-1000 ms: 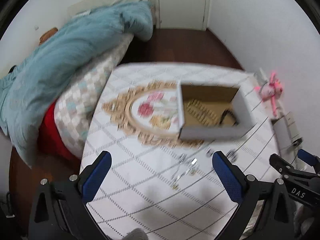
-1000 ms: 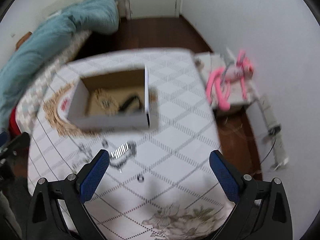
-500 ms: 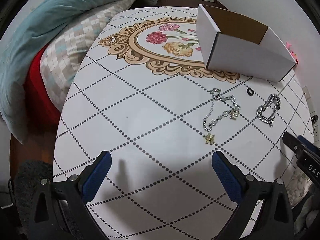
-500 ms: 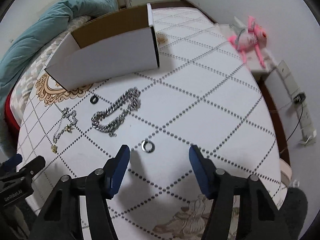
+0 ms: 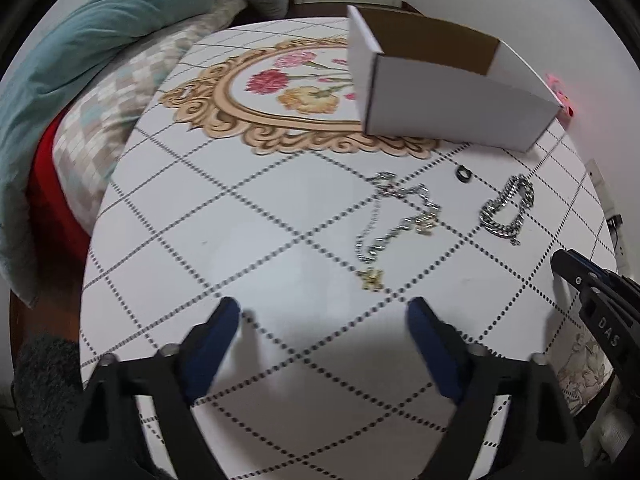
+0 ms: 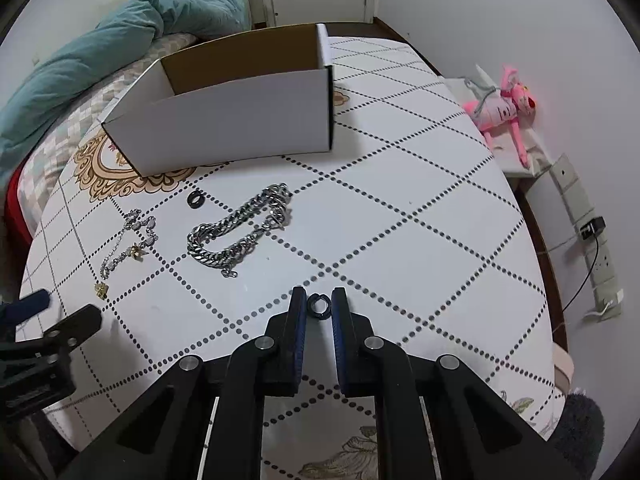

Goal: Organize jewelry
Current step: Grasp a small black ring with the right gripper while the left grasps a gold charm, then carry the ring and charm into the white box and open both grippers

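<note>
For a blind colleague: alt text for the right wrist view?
The right tool pinches a small ring on a patterned table. Beyond lie a silver chain bracelet, a black ring and an open white box.

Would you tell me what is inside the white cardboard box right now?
Only the brown inner walls of the white cardboard box show from both wrist views; its floor is hidden behind the near wall, so its contents cannot be seen.

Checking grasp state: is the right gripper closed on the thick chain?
No, the right gripper pinches a small ring between its jaws, while the thick chain lies untouched on the table.
</note>
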